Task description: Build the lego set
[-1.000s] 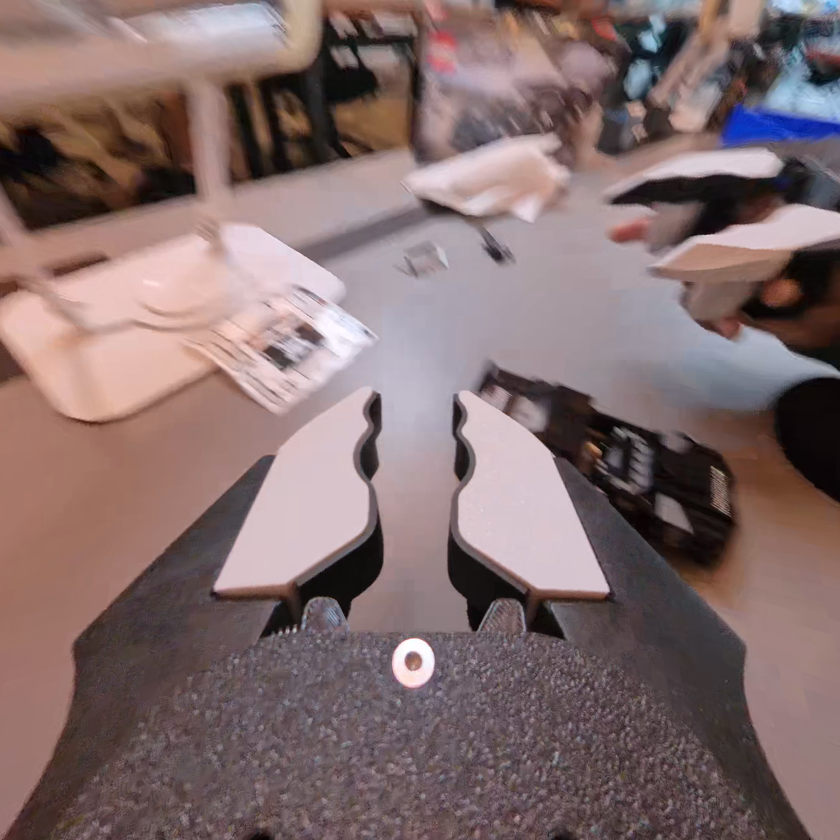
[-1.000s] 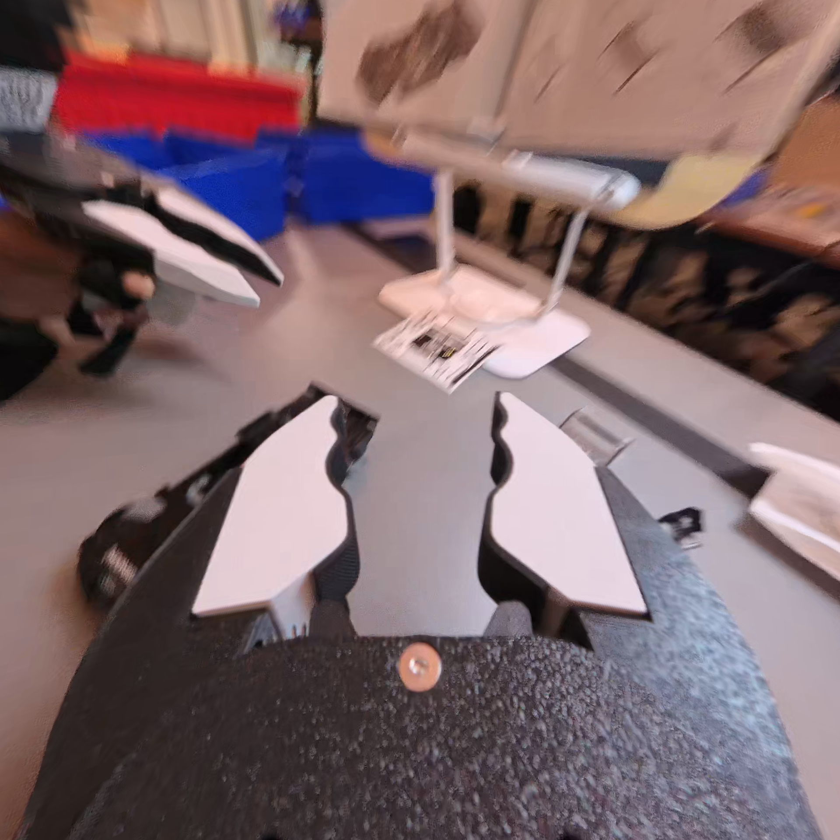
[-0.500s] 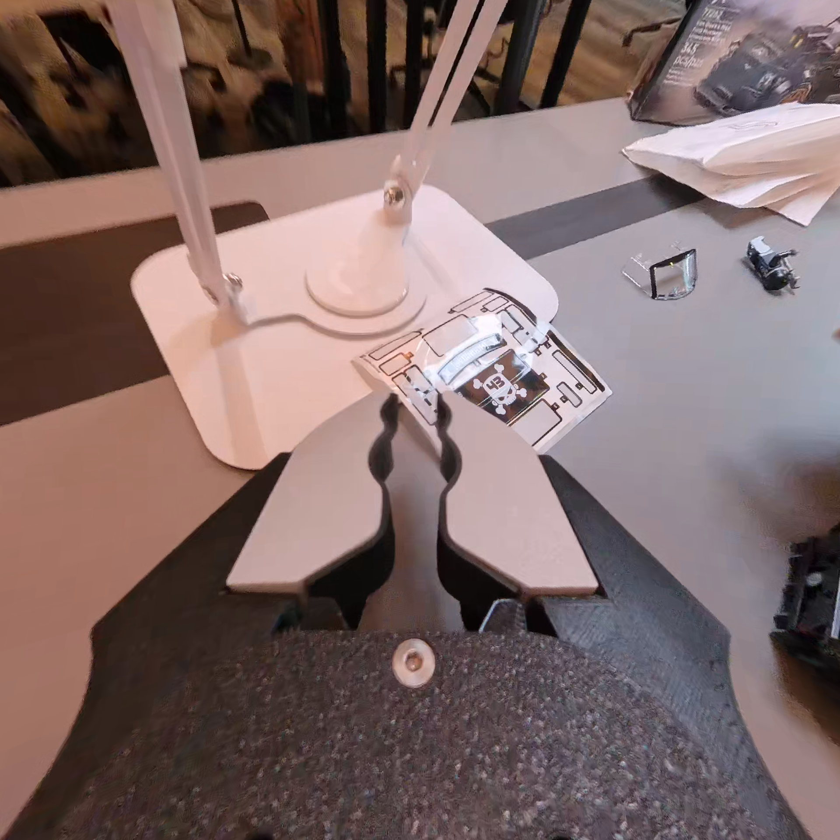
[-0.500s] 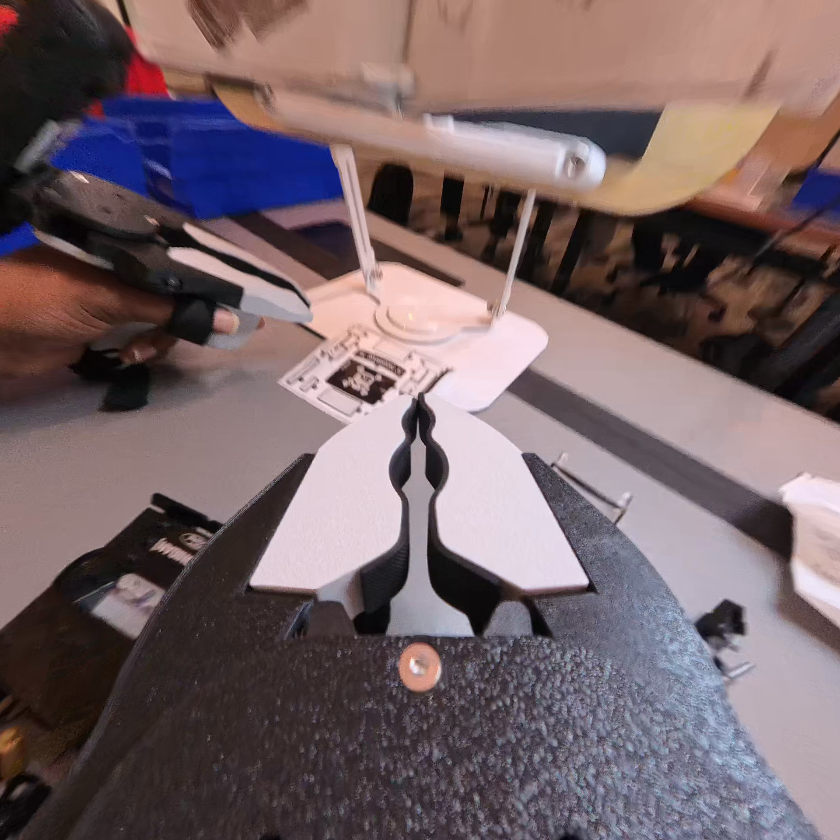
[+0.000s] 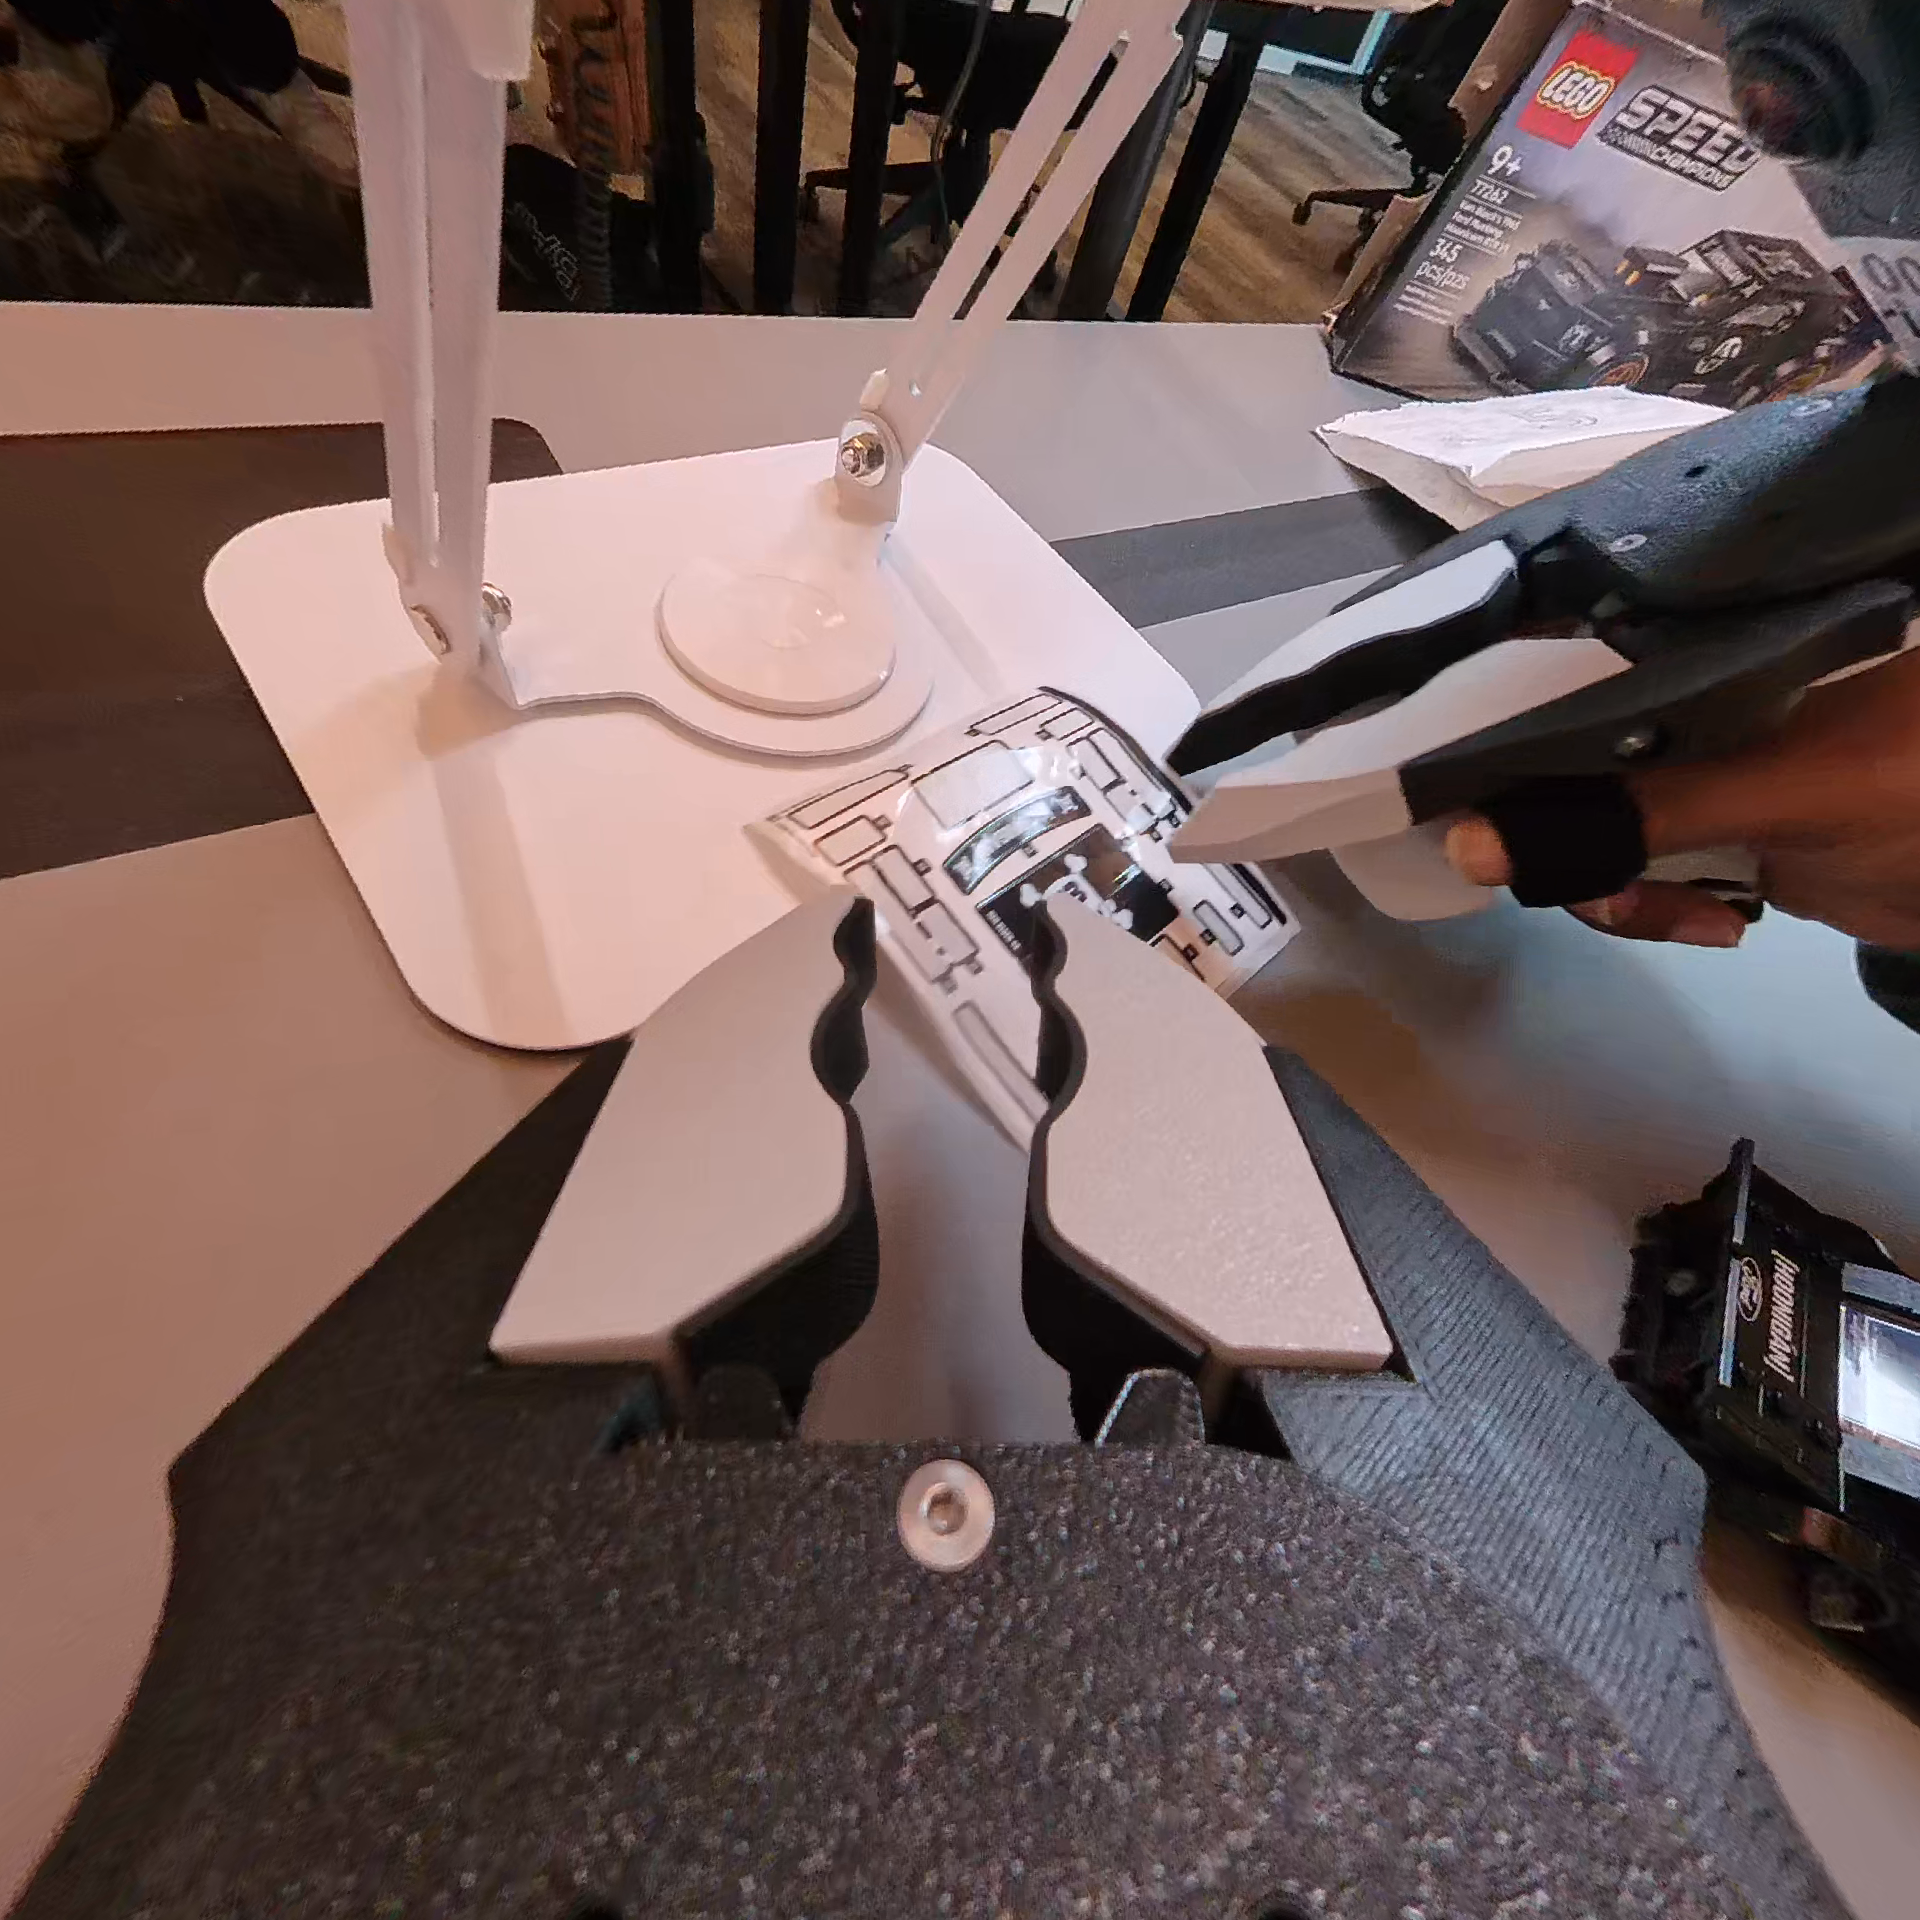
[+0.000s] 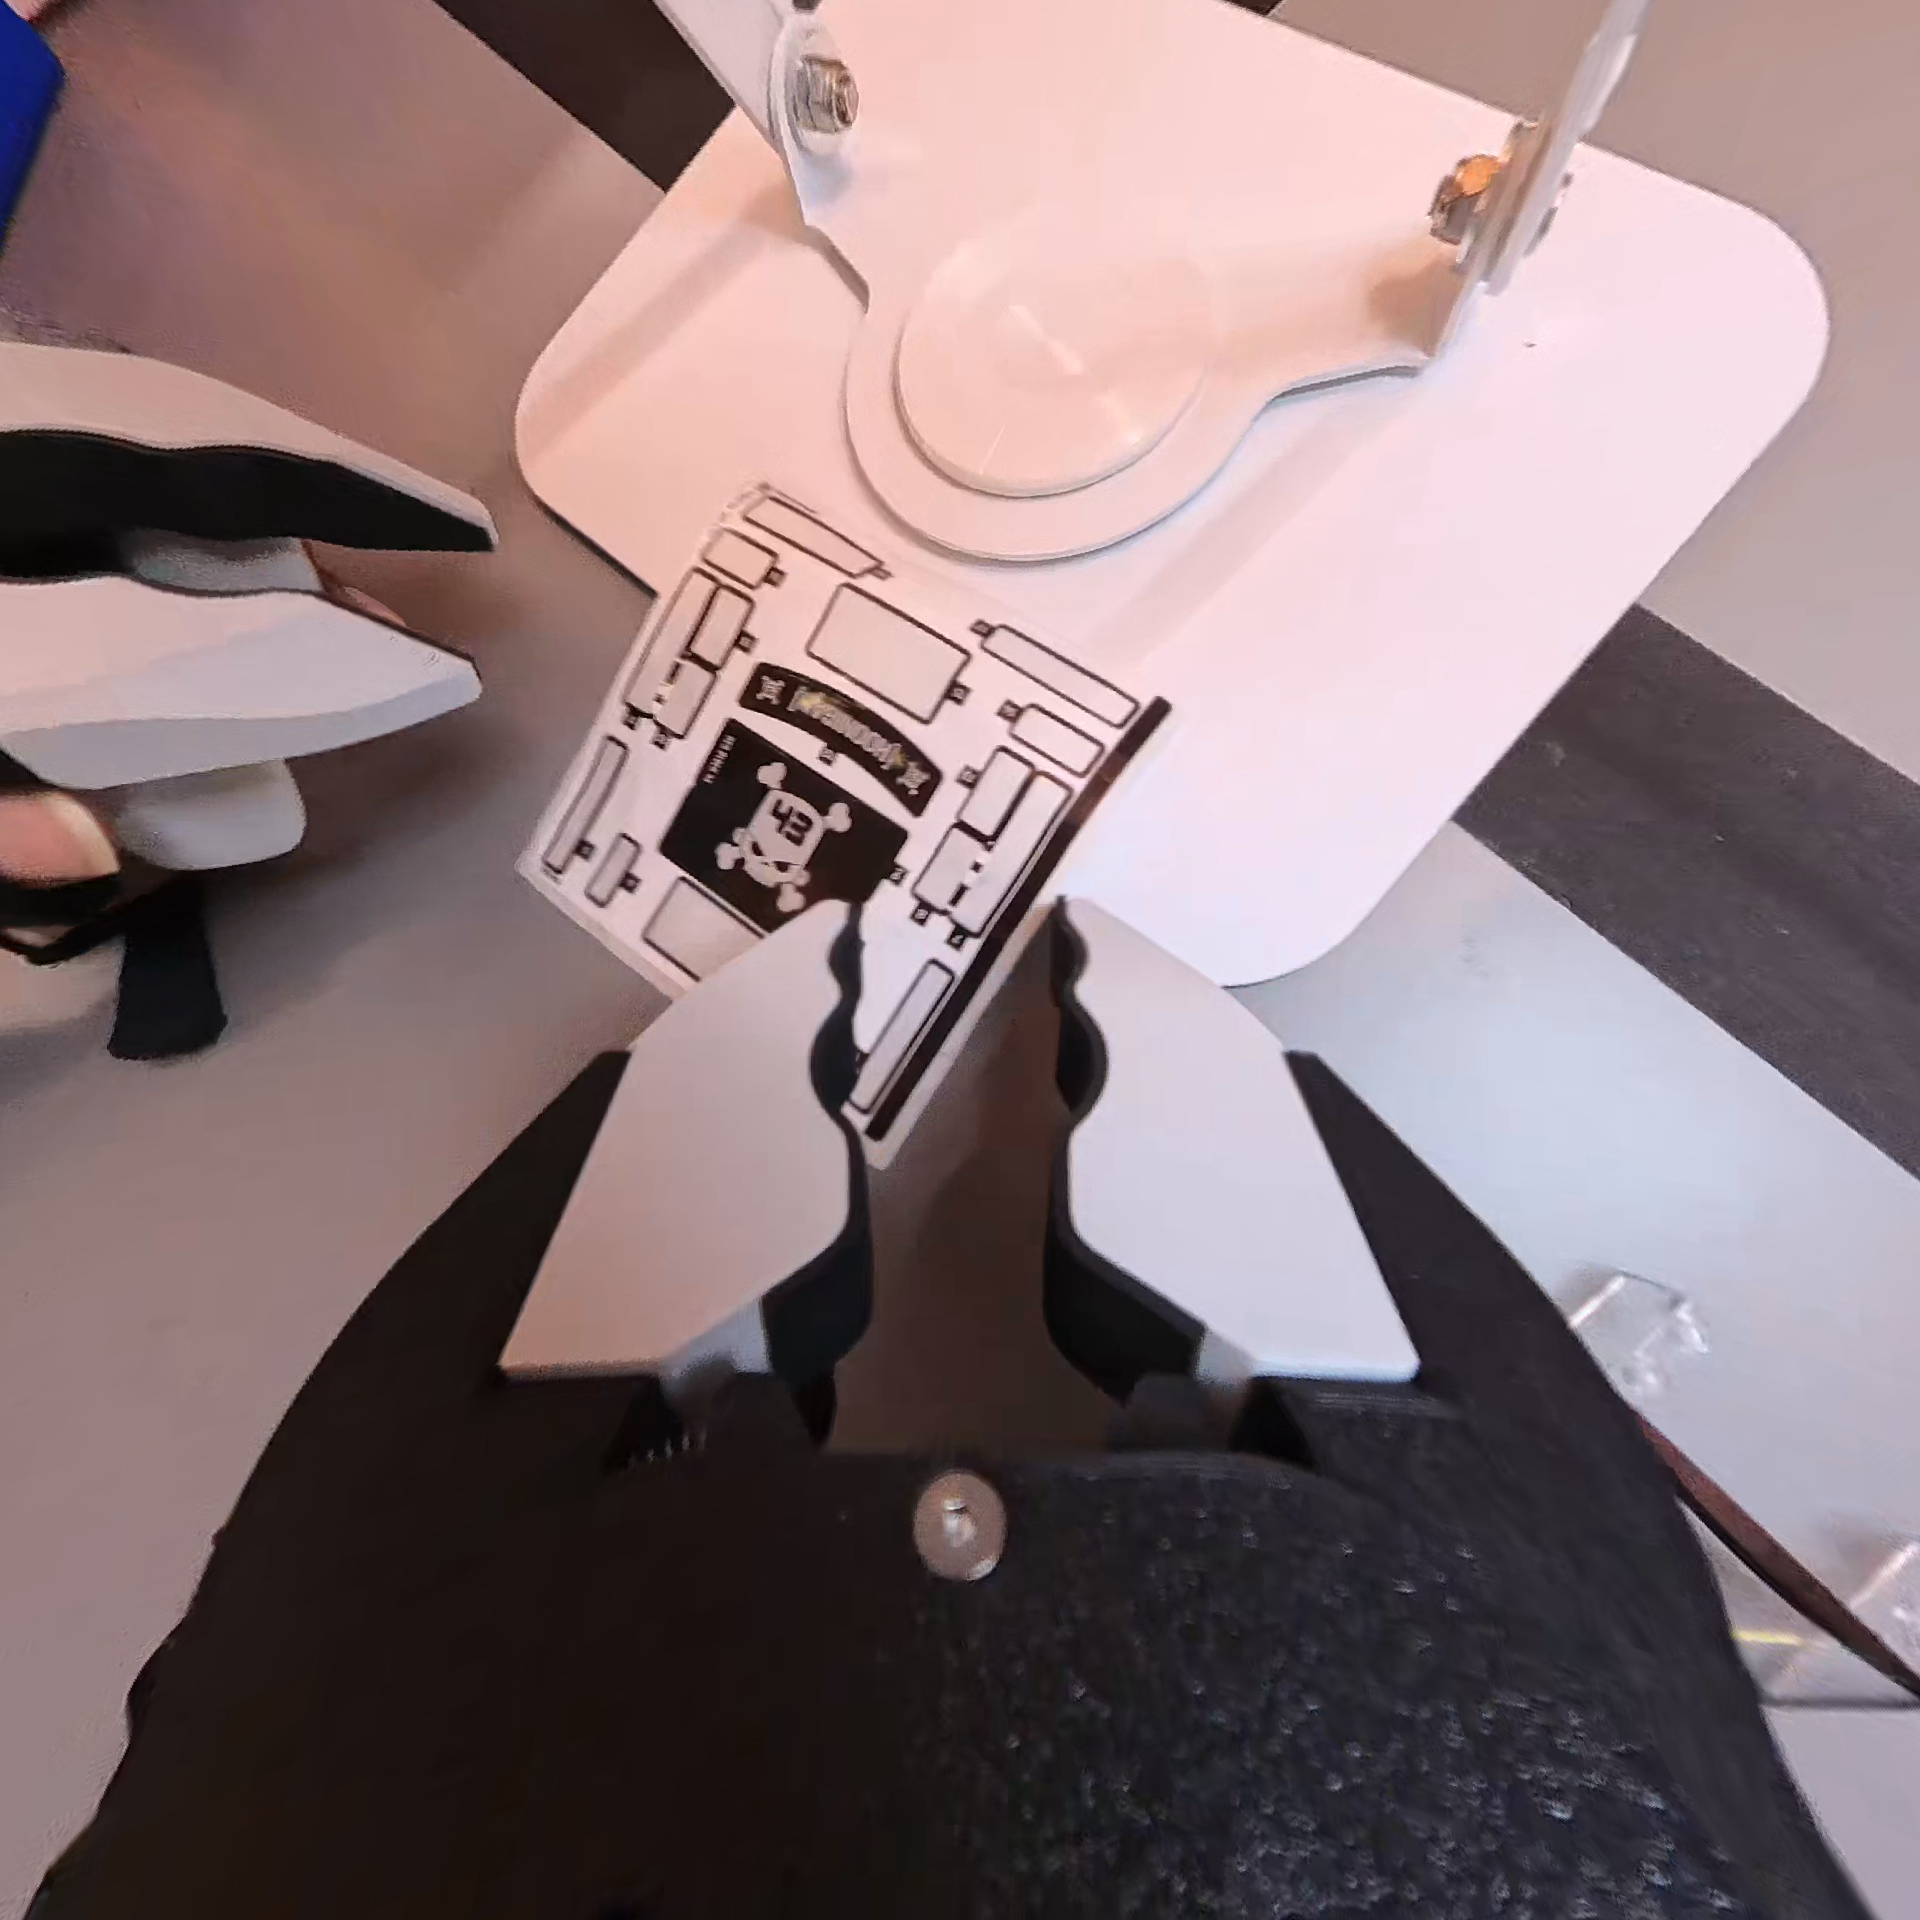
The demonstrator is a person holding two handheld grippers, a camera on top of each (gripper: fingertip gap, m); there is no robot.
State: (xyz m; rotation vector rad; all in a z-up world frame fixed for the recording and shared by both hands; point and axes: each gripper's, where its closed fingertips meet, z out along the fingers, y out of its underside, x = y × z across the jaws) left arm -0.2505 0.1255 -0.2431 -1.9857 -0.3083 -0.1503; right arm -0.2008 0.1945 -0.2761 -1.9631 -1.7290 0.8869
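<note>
A white sticker sheet (image 5: 997, 831) with black outlines lies half on the table and half on the white lamp base (image 5: 582, 748). My left gripper (image 5: 945, 920) is open and empty, its tips just short of the sheet's near edge. My right gripper (image 6: 945, 920) is open, with the sheet's (image 6: 831, 769) near corner showing between its fingers. It shows from the side in the left wrist view (image 5: 1184, 800) at the sheet's right edge. The left gripper (image 6: 483, 608) shows left of the sheet in the right wrist view. A black lego car (image 5: 1787, 1361) sits at the right.
The lamp's white arms (image 5: 436, 312) rise from the base behind the sheet. A lego box (image 5: 1662, 229) and a white paper bag (image 5: 1507, 447) lie at the back right. Clear plastic pieces (image 6: 1631, 1335) lie right of my right gripper. A dark strip (image 6: 1714, 790) crosses the table. The black lego car (image 5: 1787, 1361) is about equally far from each gripper, around 15 cm.
Both grippers have closed in on the sticker sheet from either side. Both were nearly shut half a second ago and now stand open. The car has slid to the view's edge.
</note>
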